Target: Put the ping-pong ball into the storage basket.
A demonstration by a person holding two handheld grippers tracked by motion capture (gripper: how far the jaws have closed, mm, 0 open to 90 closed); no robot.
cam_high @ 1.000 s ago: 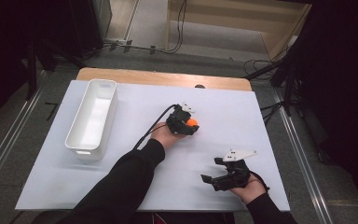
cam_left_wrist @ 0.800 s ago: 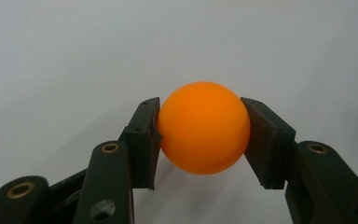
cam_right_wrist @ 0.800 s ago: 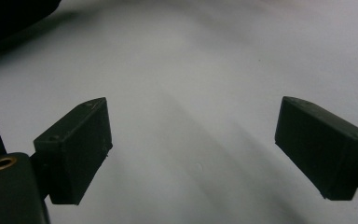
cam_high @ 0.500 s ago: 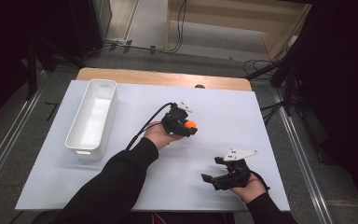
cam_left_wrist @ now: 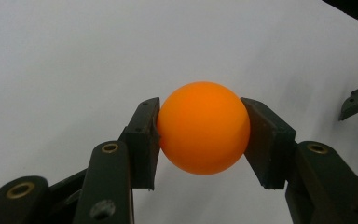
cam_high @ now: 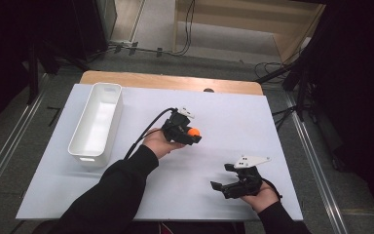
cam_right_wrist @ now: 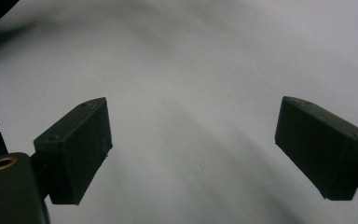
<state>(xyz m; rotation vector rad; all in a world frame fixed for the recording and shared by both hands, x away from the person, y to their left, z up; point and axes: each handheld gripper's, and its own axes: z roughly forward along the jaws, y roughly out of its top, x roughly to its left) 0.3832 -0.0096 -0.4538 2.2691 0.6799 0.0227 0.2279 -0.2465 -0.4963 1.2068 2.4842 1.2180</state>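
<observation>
Gripping an orange ball (cam_left_wrist: 203,127), left gripper (cam_high: 190,136) jaws clamped on both sides, held mid-table. Right gripper (cam_high: 224,184) idles near the front edge, jaws wide apart. Likely carry step; next probably the white bin (cam_high: 80,146), needing a leftward move and release.

The high view looks forward and down over the whole bench (cam_high: 224,105) from its near edge. Each tool view sits low and close, facing along its own jaws onto white bench (cam_left_wrist: 74,56) surface (cam_right_wrist: 191,70), which all views share.
</observation>
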